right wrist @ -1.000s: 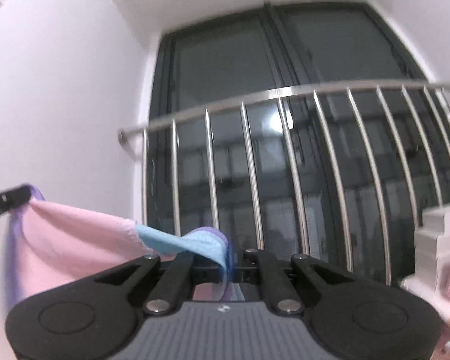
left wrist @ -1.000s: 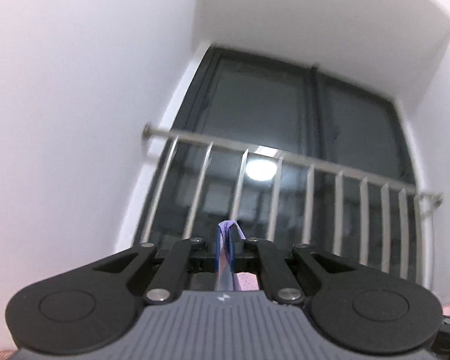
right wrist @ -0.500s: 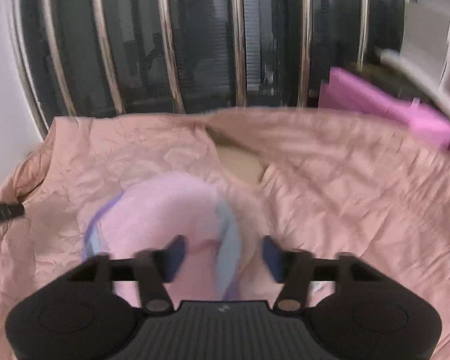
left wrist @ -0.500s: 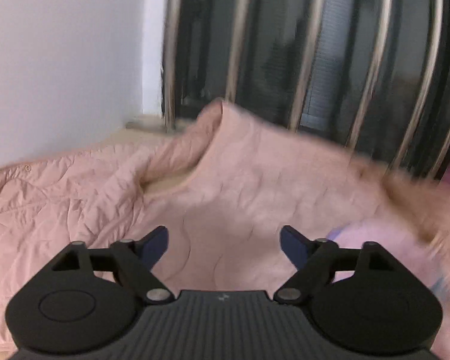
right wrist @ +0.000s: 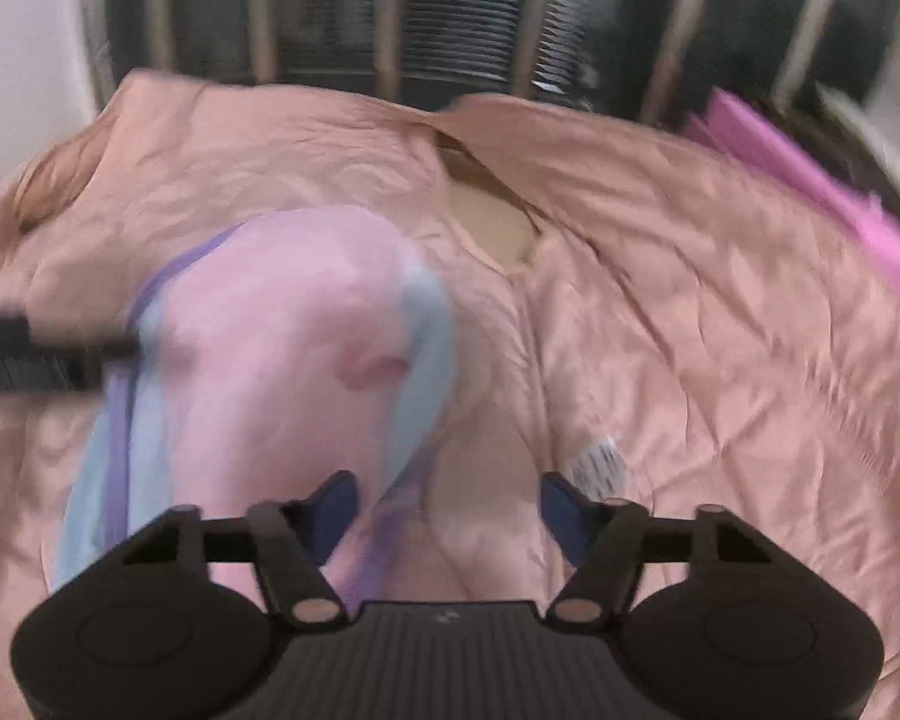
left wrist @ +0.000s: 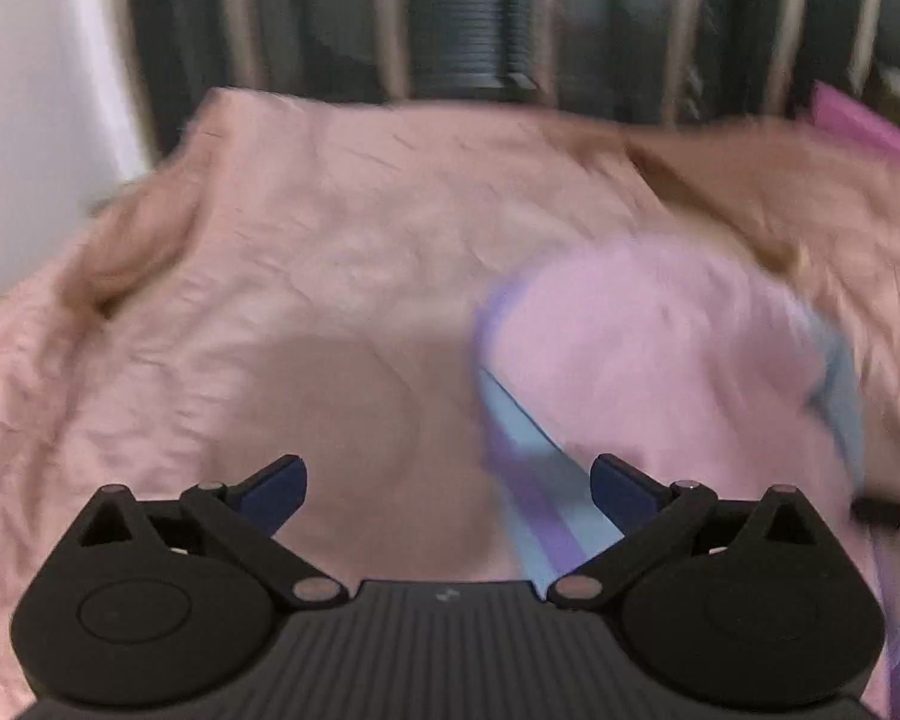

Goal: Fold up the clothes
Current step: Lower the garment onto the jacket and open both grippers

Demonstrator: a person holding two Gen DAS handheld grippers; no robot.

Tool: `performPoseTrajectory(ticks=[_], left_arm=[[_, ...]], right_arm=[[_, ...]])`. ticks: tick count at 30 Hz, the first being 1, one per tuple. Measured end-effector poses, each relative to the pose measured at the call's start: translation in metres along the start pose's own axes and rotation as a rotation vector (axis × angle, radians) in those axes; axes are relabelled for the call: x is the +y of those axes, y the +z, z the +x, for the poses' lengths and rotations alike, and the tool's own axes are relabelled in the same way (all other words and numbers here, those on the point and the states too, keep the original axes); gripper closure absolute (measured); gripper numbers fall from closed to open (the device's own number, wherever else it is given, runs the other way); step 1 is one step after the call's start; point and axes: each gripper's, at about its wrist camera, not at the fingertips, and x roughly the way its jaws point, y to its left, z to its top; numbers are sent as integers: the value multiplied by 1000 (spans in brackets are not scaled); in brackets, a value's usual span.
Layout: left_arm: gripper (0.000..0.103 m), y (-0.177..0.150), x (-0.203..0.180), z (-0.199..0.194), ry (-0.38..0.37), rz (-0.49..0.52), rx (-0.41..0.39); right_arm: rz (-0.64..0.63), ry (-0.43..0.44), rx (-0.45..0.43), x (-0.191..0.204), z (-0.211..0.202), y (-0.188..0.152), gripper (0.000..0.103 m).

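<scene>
A light pink garment (left wrist: 660, 348) with blue and purple trim lies spread on a salmon-pink quilt (left wrist: 306, 222). It also shows in the right wrist view (right wrist: 282, 336), blurred by motion. My left gripper (left wrist: 448, 489) is open, with the garment's trimmed left edge running down between its fingers. My right gripper (right wrist: 447, 510) is open over the garment's right blue edge. The left gripper shows as a dark shape at the left in the right wrist view (right wrist: 36, 354).
The quilt (right wrist: 720, 300) covers the bed. A barred railing (right wrist: 390, 12) and dark window stand behind it. A white wall (left wrist: 24, 120) is at the left. A magenta object (right wrist: 810, 192) lies at the back right. A white label (right wrist: 597, 459) shows on the quilt.
One second ago both grippers were shut on the garment, held up toward the window. They have swung down to the bed and opened, and the garment has dropped onto the quilt.
</scene>
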Motion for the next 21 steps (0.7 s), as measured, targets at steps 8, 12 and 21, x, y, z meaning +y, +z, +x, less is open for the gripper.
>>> performPoseTrajectory(ticks=[8,12,21], left_arm=[[102,-5,-8,-11,79,5,-120],[102,-2,37,-28,105,-154,-213],[55,8,94,-49,176,-371,-276]], right_arm=[[75,135,11,-3,14,-7,98],[78,177,-69,2,-7,-2,98],[95,94,-185,12,-39,10,93]])
